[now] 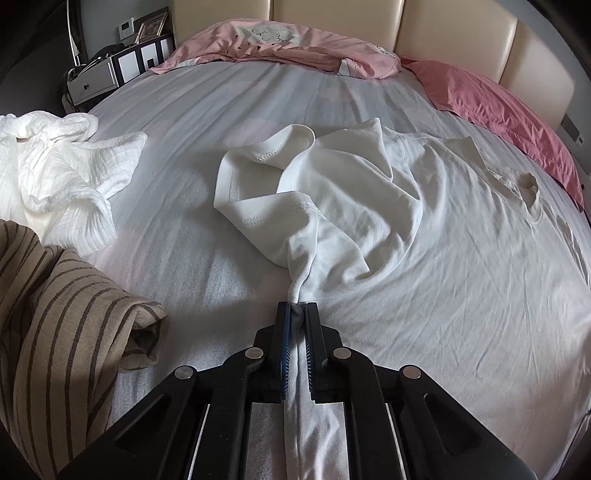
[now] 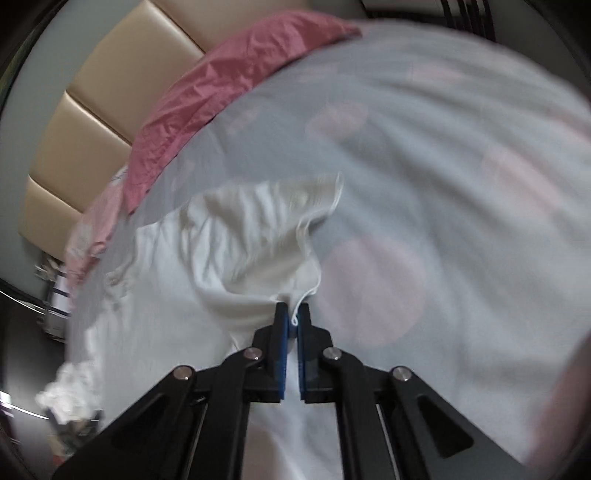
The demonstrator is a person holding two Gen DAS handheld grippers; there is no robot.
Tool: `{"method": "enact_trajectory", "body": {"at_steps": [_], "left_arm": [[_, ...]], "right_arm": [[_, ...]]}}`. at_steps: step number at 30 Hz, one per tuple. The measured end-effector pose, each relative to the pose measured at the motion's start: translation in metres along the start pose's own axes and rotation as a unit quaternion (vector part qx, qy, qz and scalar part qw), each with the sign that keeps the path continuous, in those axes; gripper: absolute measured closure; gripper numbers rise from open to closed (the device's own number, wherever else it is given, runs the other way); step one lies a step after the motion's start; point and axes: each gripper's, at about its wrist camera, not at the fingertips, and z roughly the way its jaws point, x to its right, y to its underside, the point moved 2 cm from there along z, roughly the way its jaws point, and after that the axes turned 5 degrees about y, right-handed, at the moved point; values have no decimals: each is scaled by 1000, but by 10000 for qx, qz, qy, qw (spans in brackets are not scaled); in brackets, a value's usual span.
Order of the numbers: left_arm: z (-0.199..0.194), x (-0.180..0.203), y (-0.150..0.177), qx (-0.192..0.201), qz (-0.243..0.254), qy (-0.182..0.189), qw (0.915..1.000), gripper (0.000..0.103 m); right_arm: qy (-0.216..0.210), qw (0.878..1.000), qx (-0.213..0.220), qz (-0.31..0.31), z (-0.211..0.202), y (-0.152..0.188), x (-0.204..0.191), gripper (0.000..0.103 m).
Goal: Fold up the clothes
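A white T-shirt (image 1: 369, 192) lies crumpled on the bed, one sleeve turned up at its left. My left gripper (image 1: 297, 306) is shut on a bunched part of the shirt, which runs back between the jaws. In the blurred right wrist view my right gripper (image 2: 293, 308) is shut on the hem edge of the same white T-shirt (image 2: 207, 254), which spreads to the left over the bed.
The bed has a pale striped sheet (image 1: 207, 122). A white crinkled garment (image 1: 62, 170) and a tan striped garment (image 1: 55, 314) lie at the left. Pink pillows (image 1: 498, 110) lie along the beige headboard (image 1: 461, 33). A nightstand (image 1: 96, 74) stands at the far left.
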Motion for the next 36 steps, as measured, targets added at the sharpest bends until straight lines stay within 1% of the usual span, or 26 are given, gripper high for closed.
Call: {"method": "enact_trajectory", "body": {"at_steps": [1, 4, 6, 8, 10, 11, 14, 18, 19, 21, 22, 23, 24, 27, 28, 29, 30, 32, 34, 36], "left_arm": [[1, 1, 1, 1, 26, -31, 10000, 94], [2, 2, 2, -16, 111, -79, 9999, 95], [2, 1, 1, -50, 131, -51, 9999, 94], [2, 0, 1, -77, 159, -33, 9998, 94], [1, 0, 1, -89, 203, -33, 9997, 94], [-1, 2, 1, -71, 255, -61, 9996, 94], [-4, 7, 1, -46, 385, -131, 9992, 94], [-11, 6, 3, -52, 361, -100, 9993, 94], [-15, 8, 5, -82, 404, -91, 9991, 94], [-24, 10, 10, -210, 483, 4, 9986, 94], [-29, 11, 15, -324, 496, 91, 9982, 94], [-33, 12, 19, -437, 509, 179, 9976, 94], [-38, 12, 23, -551, 522, 267, 9968, 94], [-54, 8, 36, -822, 413, 455, 9947, 94], [-62, 4, 41, -866, 367, 509, 9943, 94], [-67, 2, 45, -917, 343, 576, 9935, 88], [-71, 0, 51, -982, 307, 654, 9925, 76], [-77, -4, 65, -1116, 167, 778, 9906, 70], [-77, -6, 79, -1275, 39, 790, 9887, 70], [-77, -5, 88, -1356, 31, 749, 9879, 70]], "right_arm": [[112, 9998, 87, -160, -3, -7, -2, 99], [496, 9962, -15, -713, 8, -17, -15, 99], [744, 9913, -169, -1073, 19, -17, -23, 99], [776, 9893, -417, -1159, 27, -15, -23, 95], [680, 9916, -508, -971, 19, -13, -15, 93], [622, 9926, -555, -880, 15, -12, -11, 90], [172, 9939, -804, -734, -1, 4, -6, 89], [-274, 9897, -1193, -739, -6, 36, -11, 88], [-367, 9887, -1235, -761, -7, 42, -14, 88], [-510, 9876, -1158, -934, -9, 52, -25, 88], [-474, 9874, -1118, -1017, -8, 55, -29, 88], [-299, 9877, -1139, -1029, -4, 57, -29, 88], [-82, 9878, -1215, -975, 0, 60, -26, 88], [218, 9888, -1272, -749, -2, 73, -13, 88], [143, 9904, -1209, -657, -10, 77, -10, 88], [46, 9918, -1153, -558, -22, 84, -8, 88], [-52, 9926, -1120, -472, -32, 92, -7, 88], [-181, 9936, -1058, -341, -53, 113, -5, 88], [-304, 9949, -927, -240, -70, 133, -1, 88], [-293, 9961, -834, -85, -84, 152, 7, 88]]}}
